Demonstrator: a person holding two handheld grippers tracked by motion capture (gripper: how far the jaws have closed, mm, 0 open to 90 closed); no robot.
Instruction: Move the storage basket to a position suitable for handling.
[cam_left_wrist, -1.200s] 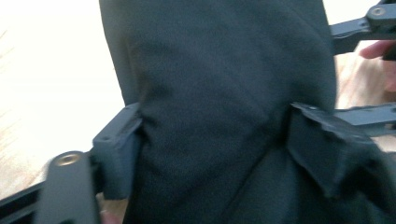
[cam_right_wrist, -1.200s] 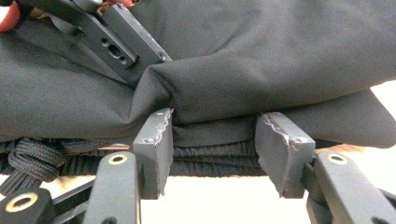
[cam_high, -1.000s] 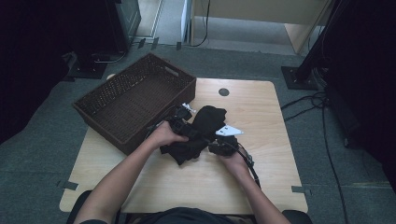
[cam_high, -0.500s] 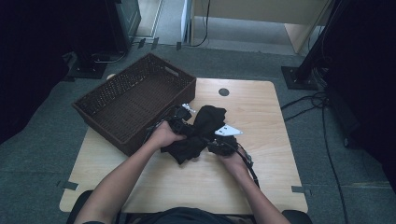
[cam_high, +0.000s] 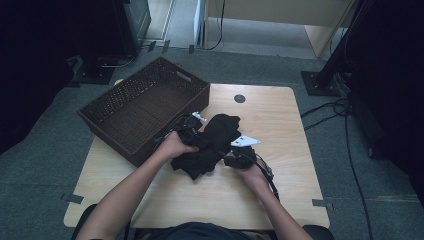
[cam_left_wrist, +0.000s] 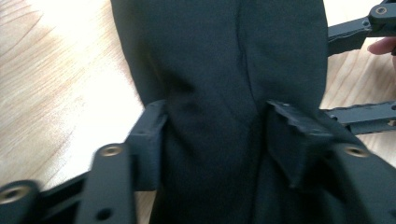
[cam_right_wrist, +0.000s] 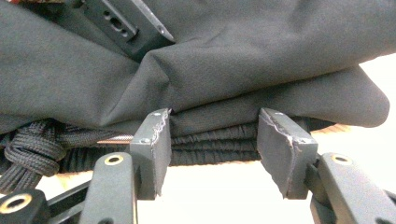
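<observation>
Left claw stands wide, its jaws having just been opening, with the black garment bulging between the pads but not clearly pinched. Right claw stands at a middling gape astride the garment's folded edge, where a ribbed elastic band and a braided cord lie just ahead of its pads; both pads look to touch the cloth, though a firm grip cannot be confirmed. Garment lies bunched on the table between the two claws, with the wicker basket beyond the left claw and a white tag near the right one. Risk, as judged: with the left claw slack, any lift would leave the load on the right alone, and the smooth fabric could slide out or unfold. Cord may also snag on a jaw. Garment appears dark, matt, soft and thin, folded in several layers, with creases running along its length.
</observation>
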